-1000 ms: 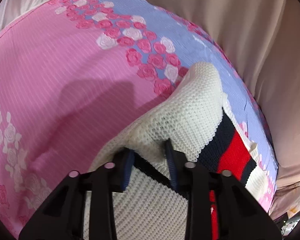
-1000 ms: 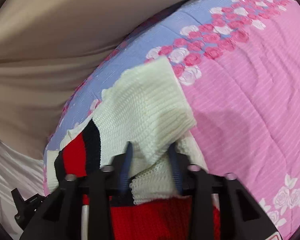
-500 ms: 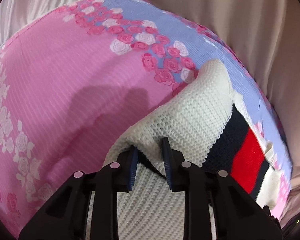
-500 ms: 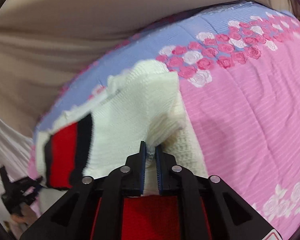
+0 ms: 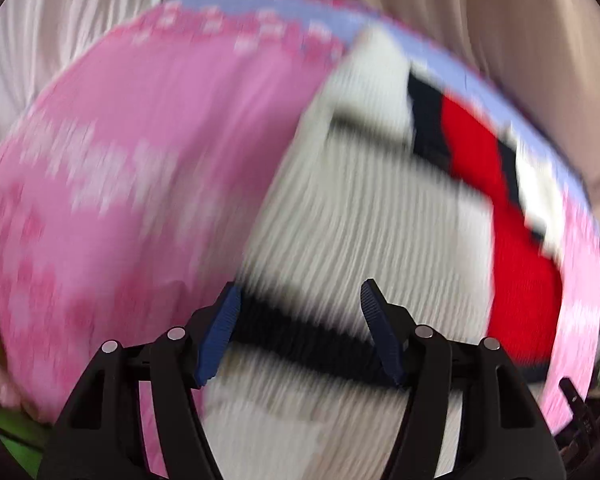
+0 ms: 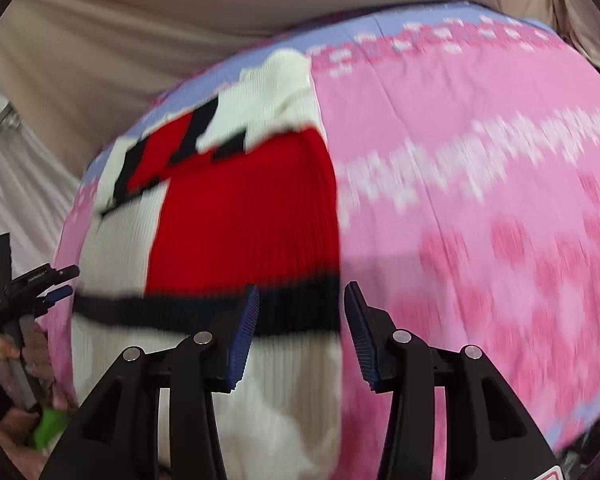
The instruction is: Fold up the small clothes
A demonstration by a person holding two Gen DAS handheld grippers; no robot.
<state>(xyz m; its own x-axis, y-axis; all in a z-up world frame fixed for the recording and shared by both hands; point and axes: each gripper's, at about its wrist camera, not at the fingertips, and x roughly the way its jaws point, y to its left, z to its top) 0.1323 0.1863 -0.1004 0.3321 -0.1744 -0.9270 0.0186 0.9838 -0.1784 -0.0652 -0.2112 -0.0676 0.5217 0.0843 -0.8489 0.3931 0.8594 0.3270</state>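
A: Where is the cream knitted sweater with red and black stripes (image 5: pixel 364 216) found?

B: Spread on the pink floral quilt (image 6: pixel 480 208), long axis running away ahead of both grippers.

A: And the fingers?

B: The left gripper (image 5: pixel 300 332) and right gripper (image 6: pixel 302 330) are seen spread, nothing pinched; neither can be judged nearer.

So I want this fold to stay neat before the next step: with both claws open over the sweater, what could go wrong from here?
1. The sweater lies near the bedspread's far edge; a push could slide it off.
2. The folded-in white sleeve lies loose on top, so a snagging left claw could flip it open.
3. The right claw hangs over the sweater's right edge; a careless pinch may also catch the bedspread.
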